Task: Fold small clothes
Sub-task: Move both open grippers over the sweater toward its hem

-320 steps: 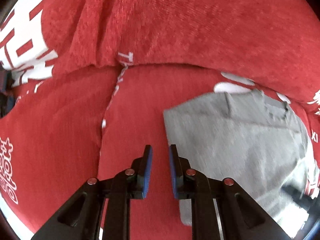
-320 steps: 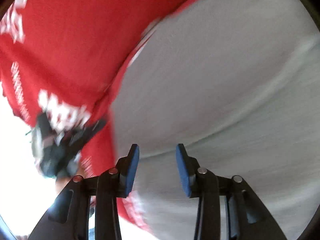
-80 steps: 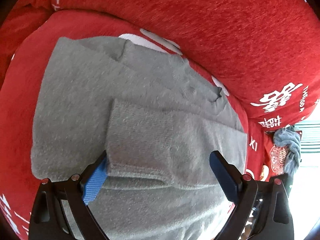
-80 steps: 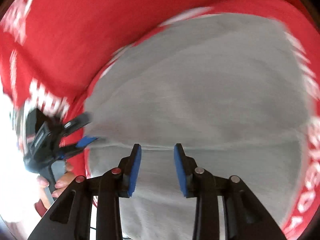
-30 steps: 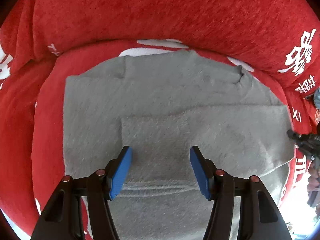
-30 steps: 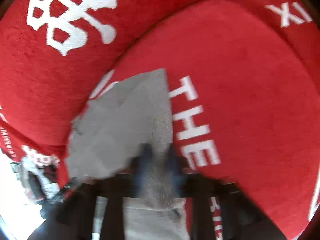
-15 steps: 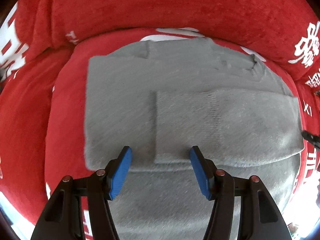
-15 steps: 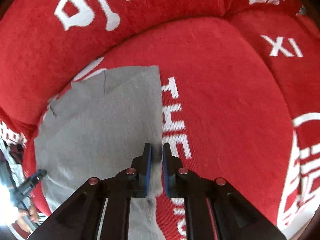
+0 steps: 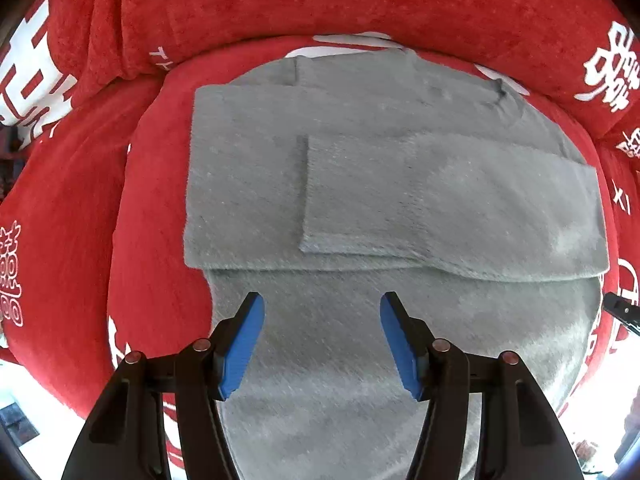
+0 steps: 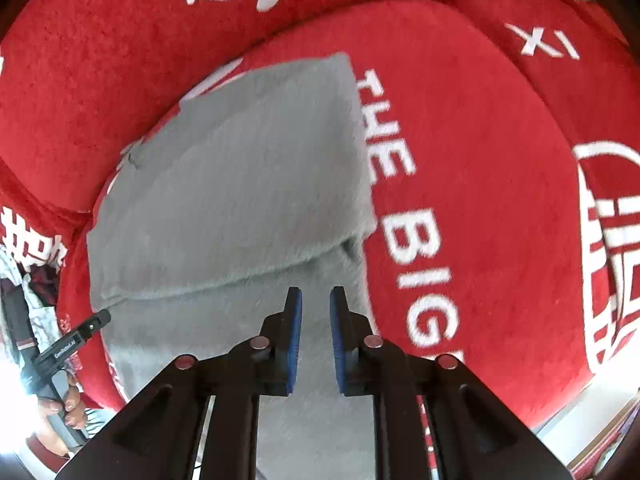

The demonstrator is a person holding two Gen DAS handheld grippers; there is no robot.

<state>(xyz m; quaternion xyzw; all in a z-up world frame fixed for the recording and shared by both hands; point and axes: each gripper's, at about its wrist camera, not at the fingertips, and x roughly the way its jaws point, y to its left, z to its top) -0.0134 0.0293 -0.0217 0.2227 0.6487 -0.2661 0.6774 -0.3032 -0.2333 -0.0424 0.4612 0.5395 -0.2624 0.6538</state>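
Note:
A grey fleece garment (image 9: pixel 400 184) lies flat on a red sofa seat (image 9: pixel 156 264), its sleeves folded across the body. In the left wrist view my left gripper (image 9: pixel 322 338) is open and empty, above the garment's lower part. In the right wrist view the garment (image 10: pixel 240 184) lies left of centre, with a folded edge across it. My right gripper (image 10: pixel 315 336) is slightly open and empty, above the garment's right edge. The left gripper (image 10: pixel 76 344) also shows at the left edge of that view.
The red sofa backrest (image 9: pixel 320 4) with white lettering runs behind the garment. White letters "THE BIG" (image 10: pixel 404 208) mark the seat right of the garment. A pale floor (image 9: pixel 32 400) lies below the seat's front edge.
My right gripper has opened a little and let go of the garment's right edge. My left gripper has drawn back toward the garment's lower part.

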